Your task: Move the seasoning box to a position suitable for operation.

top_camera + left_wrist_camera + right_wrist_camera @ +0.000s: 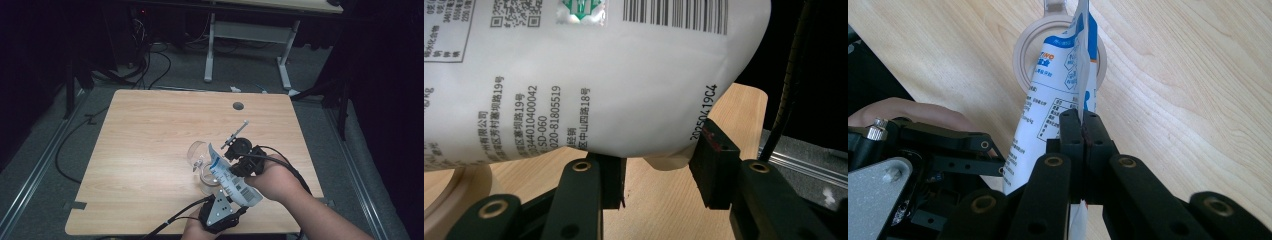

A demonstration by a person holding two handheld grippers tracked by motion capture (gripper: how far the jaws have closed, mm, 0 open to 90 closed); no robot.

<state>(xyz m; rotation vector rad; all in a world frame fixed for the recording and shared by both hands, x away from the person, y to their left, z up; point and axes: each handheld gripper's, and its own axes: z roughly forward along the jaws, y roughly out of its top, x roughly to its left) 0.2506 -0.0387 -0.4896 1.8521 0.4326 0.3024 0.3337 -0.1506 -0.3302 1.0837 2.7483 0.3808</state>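
A white plastic pouch [231, 180] with blue print, a barcode and small black lettering hangs tilted above the near right part of the worktop [150, 150], its top end pointing far-left and down, its bottom end near-right and raised. In the right gripper view the pouch [1048, 100] is seen edge-on, its flat sealed seam pinched, its blue-printed top reaching over the mouth of a round clear jar [1023, 55]. In the left gripper view the pouch's [599, 90] bulging white underside fills the upper part, with a date code along its edge. The jar [200, 155] lies just far-left of the pouch, beside a beige ring-shaped lid [206, 176].
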